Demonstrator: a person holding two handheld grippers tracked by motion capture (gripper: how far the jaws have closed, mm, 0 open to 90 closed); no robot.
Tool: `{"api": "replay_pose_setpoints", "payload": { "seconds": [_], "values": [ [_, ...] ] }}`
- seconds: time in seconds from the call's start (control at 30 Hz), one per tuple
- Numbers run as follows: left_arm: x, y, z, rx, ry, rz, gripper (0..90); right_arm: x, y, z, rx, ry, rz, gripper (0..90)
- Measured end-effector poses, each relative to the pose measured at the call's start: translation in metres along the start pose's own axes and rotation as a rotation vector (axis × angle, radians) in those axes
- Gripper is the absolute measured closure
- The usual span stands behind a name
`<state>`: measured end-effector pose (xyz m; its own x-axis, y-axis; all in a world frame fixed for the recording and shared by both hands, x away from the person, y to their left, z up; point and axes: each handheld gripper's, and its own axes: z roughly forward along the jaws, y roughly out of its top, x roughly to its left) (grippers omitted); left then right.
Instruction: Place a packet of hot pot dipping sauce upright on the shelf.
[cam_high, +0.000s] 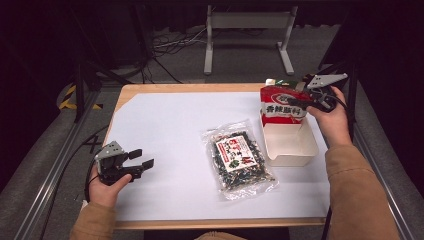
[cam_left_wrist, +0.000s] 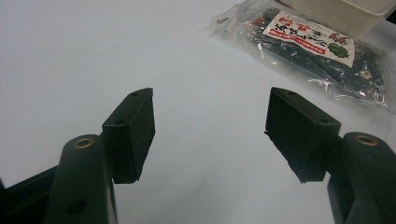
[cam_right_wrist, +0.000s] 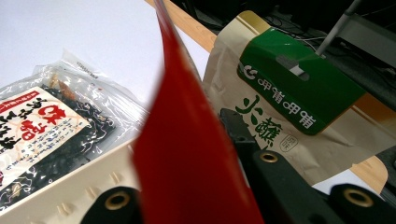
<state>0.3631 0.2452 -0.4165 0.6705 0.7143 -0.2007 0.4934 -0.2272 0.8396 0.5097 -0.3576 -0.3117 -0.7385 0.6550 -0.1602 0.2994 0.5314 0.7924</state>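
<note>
Two grippers work over the white tabletop (cam_high: 165, 125). At the left, the left gripper (cam_high: 141, 159) rests low with its jaws wide and nothing between them. In the middle lies a clear bag of dark dried food (cam_high: 239, 158). At the right, the right gripper (cam_high: 305, 101) clamps a red packet (cam_high: 281, 104), upright over the far end of a white tray (cam_high: 291, 145). I judge the packet is going into the tray; next it must be lowered and let go.

Tan sleeves (cam_high: 357, 185) cover both forearms. Each hand-held gripper is black — left gripper (cam_high: 141, 159), right gripper (cam_high: 305, 101) — topped by a grey three-cornered plate, with brass-ringed screw holes near the jaws.
</note>
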Motion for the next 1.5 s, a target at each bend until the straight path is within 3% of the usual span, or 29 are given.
{"api": "replay_pose_setpoints", "payload": {
  "seconds": [0.37, 0.5, 0.73, 0.87, 0.93, 1.03, 1.13, 1.2, 1.23, 1.5],
  "values": [
    [-0.004, 0.019, 0.017, 0.071, -0.045, 0.039, 28.0, 0.005, 0.001, -0.011, -0.045, -0.064, 0.064, 45.6],
    [-0.006, 0.024, 0.021, 0.088, -0.048, 0.039, 24.3, 0.011, 0.001, -0.017, -0.055, -0.083, 0.068, 38.5],
    [-0.012, 0.045, 0.030, 0.114, -0.043, 0.083, 21.9, 0.018, -0.005, -0.034, -0.097, -0.135, 0.098, 31.2],
    [-0.013, 0.059, 0.039, 0.121, -0.048, 0.111, 21.9, 0.024, -0.008, -0.042, -0.095, -0.152, 0.097, 29.7],
    [-0.014, 0.064, 0.043, 0.117, -0.063, 0.100, 22.0, 0.027, -0.010, -0.044, -0.098, -0.158, 0.096, 29.4],
    [-0.017, 0.072, 0.051, 0.119, -0.094, 0.093, 22.0, 0.034, -0.018, -0.051, -0.068, -0.215, 0.077, 28.6],
    [-0.024, 0.078, 0.057, 0.110, -0.113, 0.103, 22.8, 0.040, -0.026, -0.054, -0.054, -0.225, 0.093, 28.5],
    [-0.029, 0.083, 0.061, 0.111, -0.126, 0.104, 23.1, 0.046, -0.030, -0.057, -0.056, -0.220, 0.090, 28.5],
    [-0.029, 0.086, 0.063, 0.108, -0.119, 0.134, 23.4, 0.049, -0.032, -0.058, -0.063, -0.215, 0.095, 28.5],
    [-0.035, 0.100, 0.079, 0.138, -0.151, 0.119, 25.3, 0.080, -0.033, -0.064, -0.108, -0.164, 0.123, 31.4]
  ]
}}
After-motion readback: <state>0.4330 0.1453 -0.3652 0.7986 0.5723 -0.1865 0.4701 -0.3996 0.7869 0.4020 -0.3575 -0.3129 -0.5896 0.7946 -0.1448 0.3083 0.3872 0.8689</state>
